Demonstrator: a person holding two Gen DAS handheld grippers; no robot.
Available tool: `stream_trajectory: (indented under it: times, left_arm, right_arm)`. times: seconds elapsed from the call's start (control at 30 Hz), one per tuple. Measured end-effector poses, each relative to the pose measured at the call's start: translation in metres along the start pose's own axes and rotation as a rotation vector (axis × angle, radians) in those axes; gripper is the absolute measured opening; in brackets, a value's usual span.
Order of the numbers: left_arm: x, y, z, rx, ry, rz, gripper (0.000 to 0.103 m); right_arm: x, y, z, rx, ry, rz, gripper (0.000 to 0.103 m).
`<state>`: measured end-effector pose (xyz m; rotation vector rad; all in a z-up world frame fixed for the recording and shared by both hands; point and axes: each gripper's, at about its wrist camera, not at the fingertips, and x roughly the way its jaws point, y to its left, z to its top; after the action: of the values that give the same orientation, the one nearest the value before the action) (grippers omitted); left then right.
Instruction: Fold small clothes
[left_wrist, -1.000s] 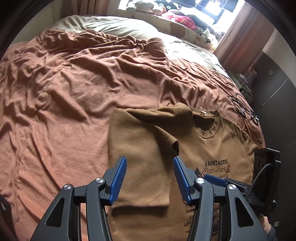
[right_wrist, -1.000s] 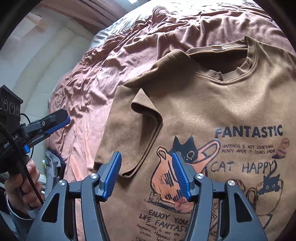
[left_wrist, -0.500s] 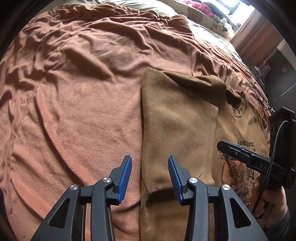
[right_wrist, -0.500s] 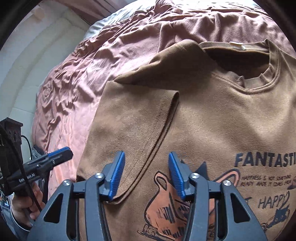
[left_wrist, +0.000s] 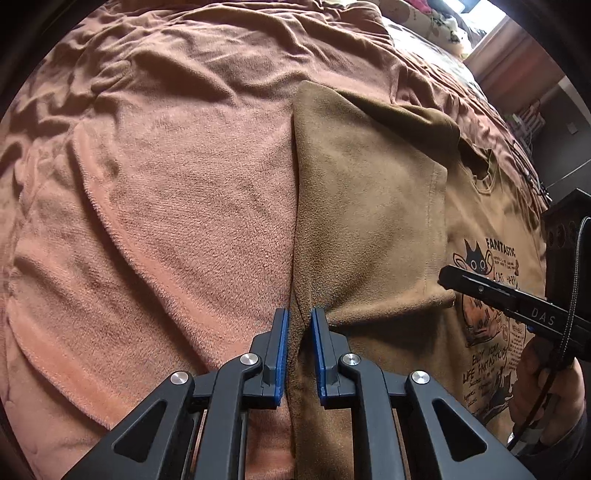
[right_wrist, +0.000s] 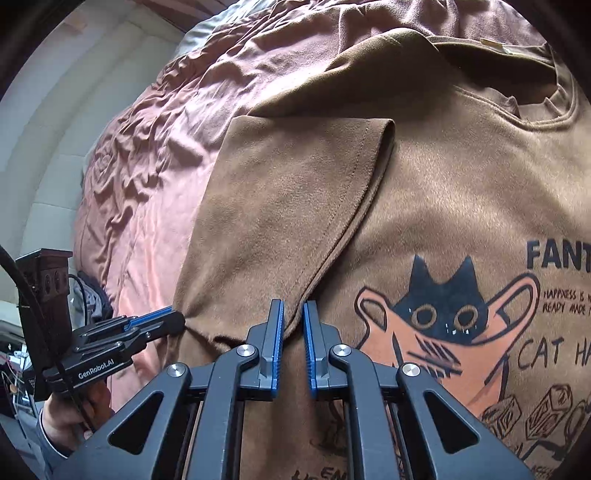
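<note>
Side-fold step: left gripper (left_wrist: 299, 314) and right gripper (right_wrist: 293, 306), jaws just closing, pinching brown T-shirt (right_wrist: 443, 192) folded edge at 6 o'clock on bed (left_wrist: 166, 166); next: joint lift toward 3 o'clock.

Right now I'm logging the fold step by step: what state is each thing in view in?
T-shirt: flat on the bed, print up, one side with its sleeve already folded inward.
Folded sleeve: lying flat on the shirt's front.
Left gripper: jaws just closed, pinching the shirt's folded side edge.
Right gripper: jaws just closed, pinching the sleeve's hem corner.
Blanket: spread, wrinkled.
</note>
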<state>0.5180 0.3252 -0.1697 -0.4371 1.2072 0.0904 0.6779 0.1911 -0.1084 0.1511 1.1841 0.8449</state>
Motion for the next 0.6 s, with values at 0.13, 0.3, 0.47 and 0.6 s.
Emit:
stream_trajectory:
  times: [0.13,0.3,0.47,0.6]
  left_arm:
    - [-0.011,-0.004,-0.001,-0.005,-0.014,0.009,0.014]
    - [-0.026,-0.015,0.000,-0.008,-0.062,-0.005,0.024]
    - [-0.028,-0.035,0.002,0.008,-0.071,-0.020,0.024]
    - [-0.030,-0.055,0.001,0.033,-0.090,-0.037,0.042]
  right_arm:
    - [-0.012,-0.006,-0.006,0.006,0.005,-0.019,0.008]
    - [-0.041,-0.018,-0.014,0.024,-0.038,-0.076,0.028]
    - [-0.082,-0.039,-0.025,0.034,-0.104,-0.154,0.060]
    - [-0.113,-0.062,-0.033,0.076,-0.142,-0.181,0.060]
